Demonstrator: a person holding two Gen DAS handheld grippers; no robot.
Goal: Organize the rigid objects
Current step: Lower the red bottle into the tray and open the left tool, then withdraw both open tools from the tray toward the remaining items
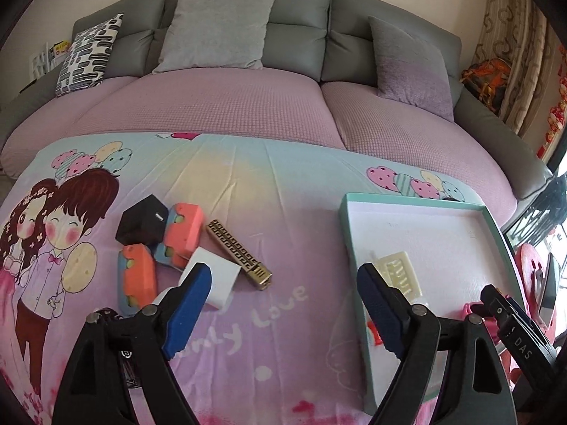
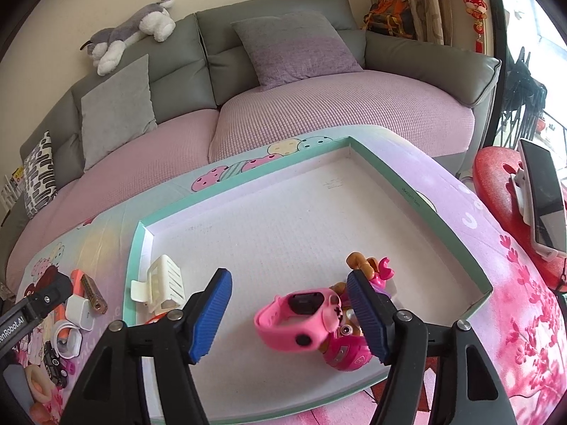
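Observation:
A teal-rimmed tray (image 1: 418, 205) (image 2: 244, 184) lies on the cartoon cloth. In it are a cream hair clip (image 1: 398, 272) (image 2: 164, 283), a pink watch (image 2: 301, 318) and a pink toy figure (image 2: 349, 350). My right gripper (image 2: 288, 278) stands open over the tray; the watch lies between its jaws, close to the right pad and well apart from the left one. Left of the tray sits a pile: a black box (image 1: 141, 225), orange-and-blue blocks (image 1: 184, 226), a gold patterned bar (image 1: 239, 253) and a white block (image 1: 212, 276). My left gripper (image 1: 282, 272) is open and holds nothing, between pile and tray.
A grey sofa (image 1: 294, 17) with a pink cover and cushions lies behind the cloth, a plush dog (image 2: 131, 32) on its back. At the right, a red stool (image 2: 496, 173) carries a phone on a stand (image 2: 542, 198). More small items lie at the cloth's near left.

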